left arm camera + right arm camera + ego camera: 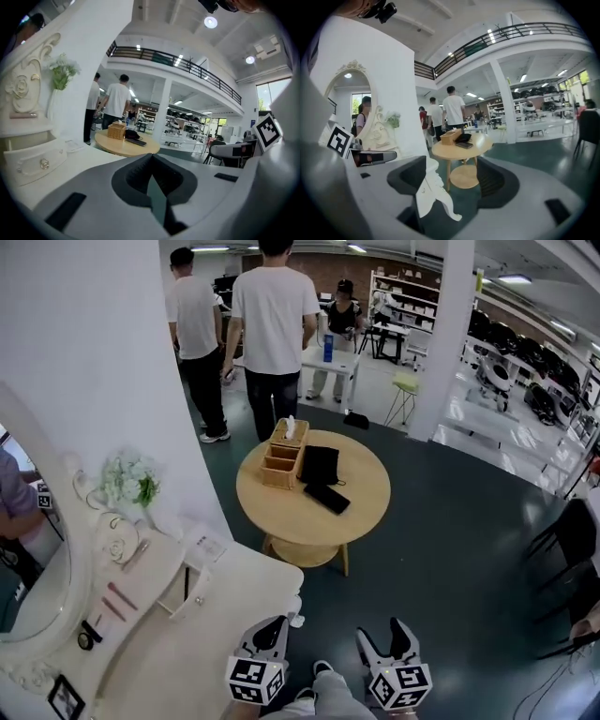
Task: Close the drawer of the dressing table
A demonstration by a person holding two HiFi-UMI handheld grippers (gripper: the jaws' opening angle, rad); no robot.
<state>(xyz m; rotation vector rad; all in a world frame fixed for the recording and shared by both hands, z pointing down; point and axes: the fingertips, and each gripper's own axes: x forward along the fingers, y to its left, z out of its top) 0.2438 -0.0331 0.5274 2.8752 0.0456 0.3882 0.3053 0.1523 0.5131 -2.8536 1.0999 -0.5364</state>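
Left claw (151,159) shut, empty; right claw (452,171) wide open, empty. Risk: off-centre push could skew small white knobbed drawer (35,161), jamming it.

The white dressing table's (234,601) small drawer (29,161), with round knob, stands pulled open.

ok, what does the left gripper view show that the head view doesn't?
Only left gripper view: the drawer knob and the balcony railing.
Only head view: the wearer's knee and pink sticks on the dresser.
Both: round table, wicker box, flowers, two people in white shirts, right gripper.
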